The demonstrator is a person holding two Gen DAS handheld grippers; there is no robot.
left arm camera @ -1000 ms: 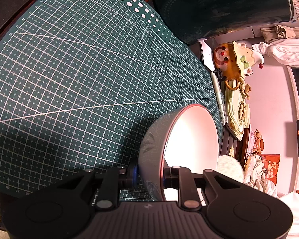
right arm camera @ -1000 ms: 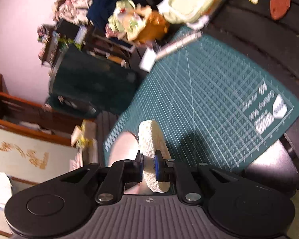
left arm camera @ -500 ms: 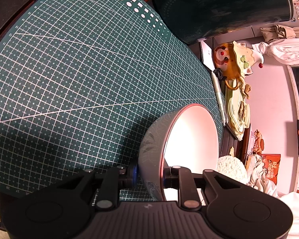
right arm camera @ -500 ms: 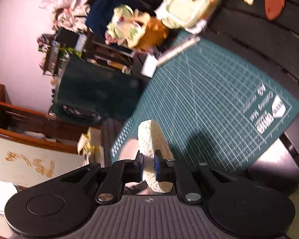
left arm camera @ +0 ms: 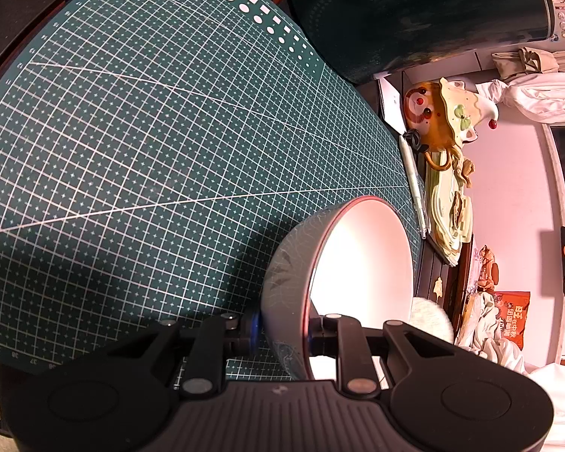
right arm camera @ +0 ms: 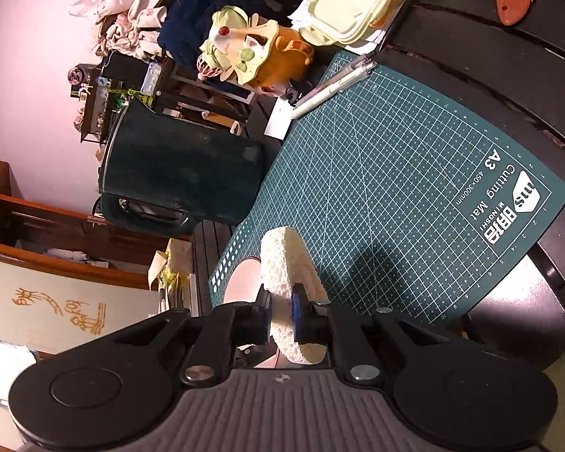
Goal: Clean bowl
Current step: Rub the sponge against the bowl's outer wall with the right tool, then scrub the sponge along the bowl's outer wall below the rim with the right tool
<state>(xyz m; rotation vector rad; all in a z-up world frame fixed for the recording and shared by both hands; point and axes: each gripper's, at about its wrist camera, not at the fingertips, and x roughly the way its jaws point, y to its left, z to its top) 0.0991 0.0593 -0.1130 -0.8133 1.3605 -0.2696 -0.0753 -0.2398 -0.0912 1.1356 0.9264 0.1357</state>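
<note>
Left wrist view: the left tongs [left arm camera: 282, 333] are clamped on the wall of the bowl [left arm camera: 361, 263], one pad on its grey patterned outside, the other on its white inside; the bowl is tipped on edge above the near edge of the green mat [left arm camera: 162, 143], its red rim and open face turned to the right; the sponge [left arm camera: 431, 318] shows pale and blurred just past the bowl's lower right rim; a pen [left arm camera: 414, 184] lies along the mat's far edge, beside a clown figure [left arm camera: 444, 116] and a dark bin [left arm camera: 414, 15] on the counter. Right wrist view: the right tongs [right arm camera: 281, 314] are clamped on the white porous sponge [right arm camera: 286, 263], which stands on edge between the blue pads; part of the bowl [right arm camera: 243, 280] shows pinkish just left of the sponge, whether touching it cannot be told; the mat [right arm camera: 395, 188] spreads beyond on the dark counter [right arm camera: 489, 49], with the pen [right arm camera: 333, 84], the clown figure [right arm camera: 245, 52] and the bin [right arm camera: 180, 173] at its far side.
</note>
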